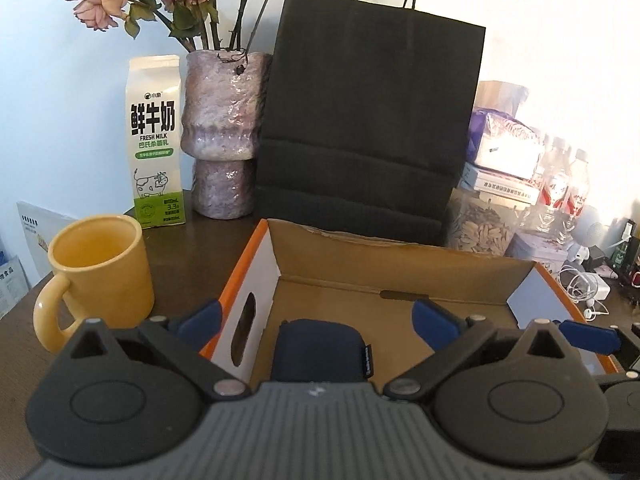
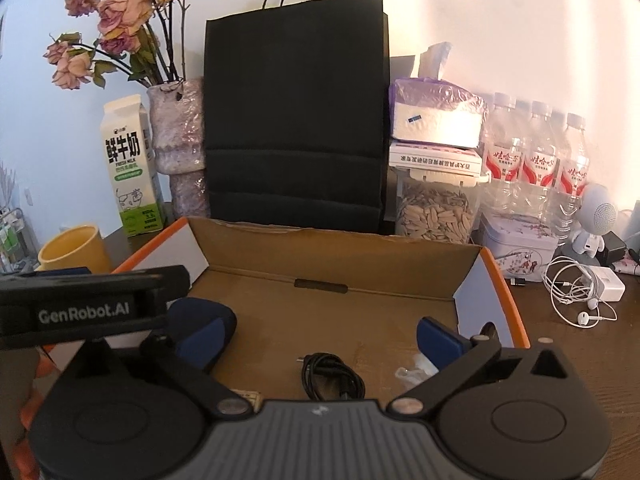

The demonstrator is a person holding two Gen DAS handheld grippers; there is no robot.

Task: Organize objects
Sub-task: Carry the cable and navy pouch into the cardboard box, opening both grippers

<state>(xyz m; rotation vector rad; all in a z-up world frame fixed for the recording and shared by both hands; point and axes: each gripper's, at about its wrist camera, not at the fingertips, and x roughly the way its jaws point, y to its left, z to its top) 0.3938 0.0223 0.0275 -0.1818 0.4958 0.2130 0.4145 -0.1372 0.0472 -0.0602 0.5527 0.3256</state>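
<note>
Both grippers are over the open cardboard box with orange edges point(image 1: 400, 264), which stands on the dark wooden table point(image 1: 180, 248).

Left gripper point(image 1: 318, 320): I see its blue-padded jaws spread wide, nothing pinched. One finger sits outside the box's white left wall, the other inside the box. Between them, on the box floor, lies a dark navy fabric pouch point(image 1: 320, 354), touched by neither pad as far as I can tell.

Right gripper point(image 2: 320, 334): jaws also spread wide, empty. On the box floor between them lies a coiled black cable point(image 2: 332, 378); a small crumpled clear wrapper point(image 2: 412, 368) lies just beside the right finger. The navy pouch also shows at the left finger in this view.

Surroundings, noted from the left wrist view: yellow ceramic mug point(image 1: 100, 280) left of the box, white-and-green milk carton point(image 1: 156, 140) behind it, purple glazed vase with dried roses point(image 1: 222, 132), tall black paper bag point(image 1: 368, 128) directly behind the box. From the right wrist view: white earphones and charger point(image 2: 584, 292) on the table right of the box.
</note>
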